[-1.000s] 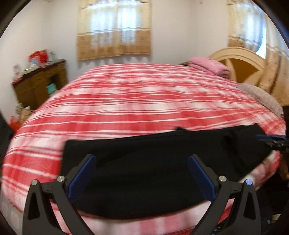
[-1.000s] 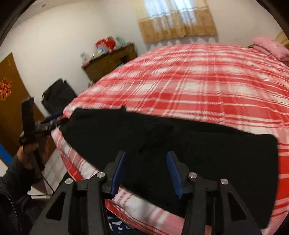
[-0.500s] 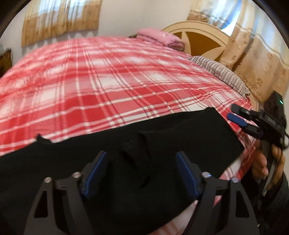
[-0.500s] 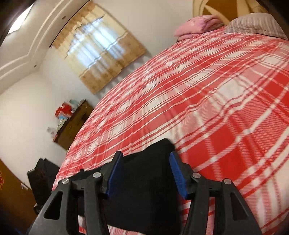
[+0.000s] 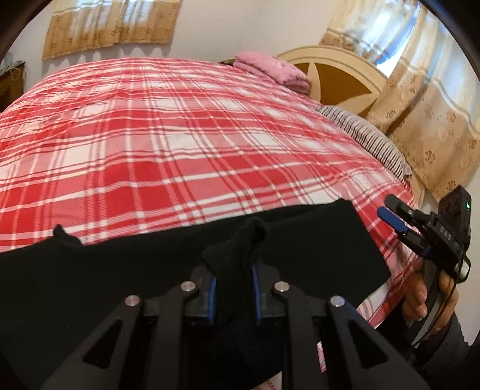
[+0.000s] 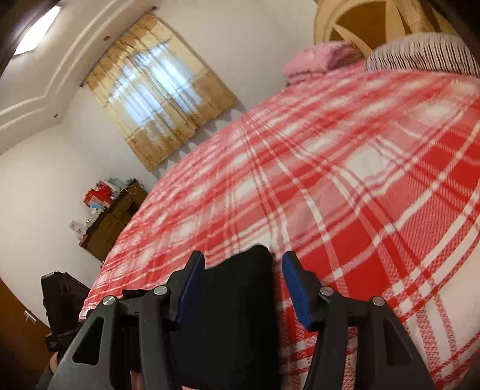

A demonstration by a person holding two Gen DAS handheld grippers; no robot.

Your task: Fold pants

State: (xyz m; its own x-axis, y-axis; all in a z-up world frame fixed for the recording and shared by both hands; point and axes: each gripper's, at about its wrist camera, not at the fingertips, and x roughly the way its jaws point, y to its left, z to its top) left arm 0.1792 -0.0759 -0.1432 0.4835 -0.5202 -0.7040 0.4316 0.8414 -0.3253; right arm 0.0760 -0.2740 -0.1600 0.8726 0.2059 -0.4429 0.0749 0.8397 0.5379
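Your left gripper (image 5: 232,283) is clamped on a raised pinch of the black pants (image 5: 120,270); the cloth bunches up between the blue pads (image 5: 212,289) and peaks just above them at 12 o'clock. Your right gripper (image 6: 240,270) stands with its jaws apart, the corner of the pants (image 6: 237,288) lying between the pads, neither pad closed on it. In the left wrist view that gripper (image 5: 393,217) sits at 3 o'clock, just off the right end of the garment, with your hand (image 5: 420,288) on its grip below.

The pants lie flat in a long band along the near edge of the red plaid bedspread (image 5: 180,135). At 1 o'clock a folded pink blanket (image 5: 273,69) rests by the headboard (image 5: 339,72), with a striped pillow (image 5: 369,141) at 2 o'clock. A curtained window (image 5: 111,27) is at 11 o'clock.
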